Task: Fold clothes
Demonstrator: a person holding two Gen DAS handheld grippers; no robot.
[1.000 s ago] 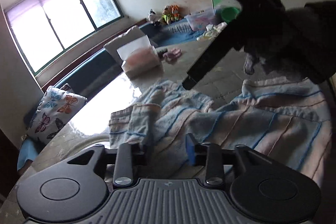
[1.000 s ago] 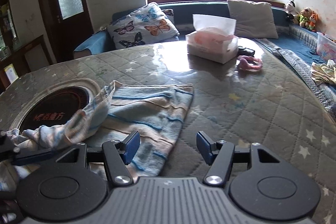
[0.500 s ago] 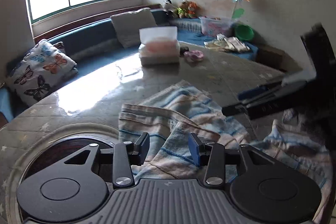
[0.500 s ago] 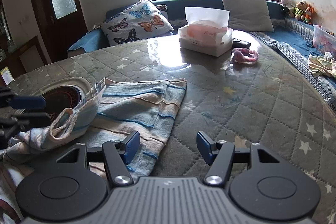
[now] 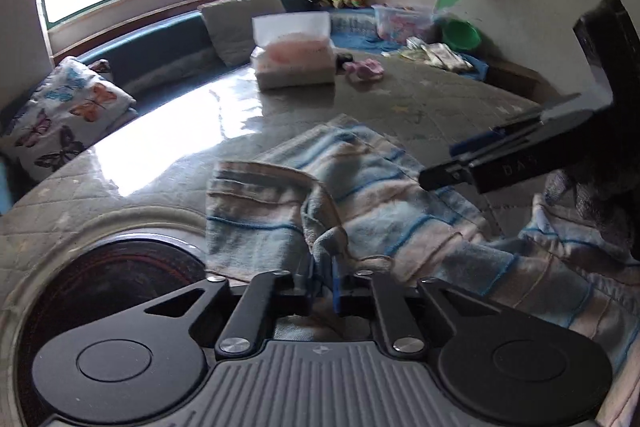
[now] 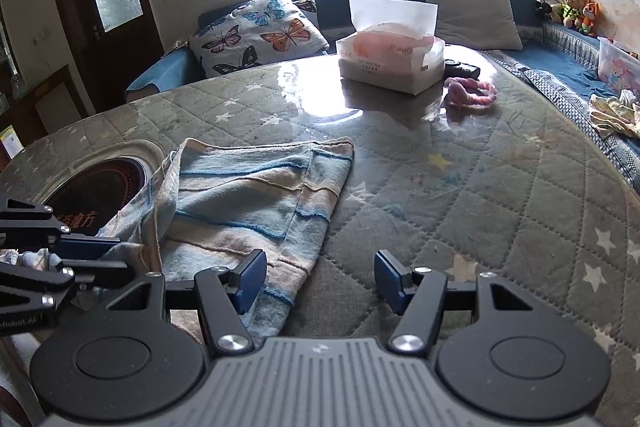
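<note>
**Striped cloth pinched by left tool**

Striped cloth (image 5: pixel 372 203) lies rumpled on the quilted desk (image 6: pixel 460 195), beside a round dark inset. Only the left view shows the left tool (image 5: pixel 323 279) closed tight on a bunched fold. Only the right view shows the right tool (image 6: pixel 320 277) spread wide, holding nothing, just off the cloth's edge. One tissue box (image 6: pixel 390 57), two cushions, three toys.

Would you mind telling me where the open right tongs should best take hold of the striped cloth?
Probably the near hem of the striped cloth, just ahead of the right tongs. It lies flat on the table with its edge exposed, so come in low from the near side. The left tongs already pinch a bunched fold.
</note>
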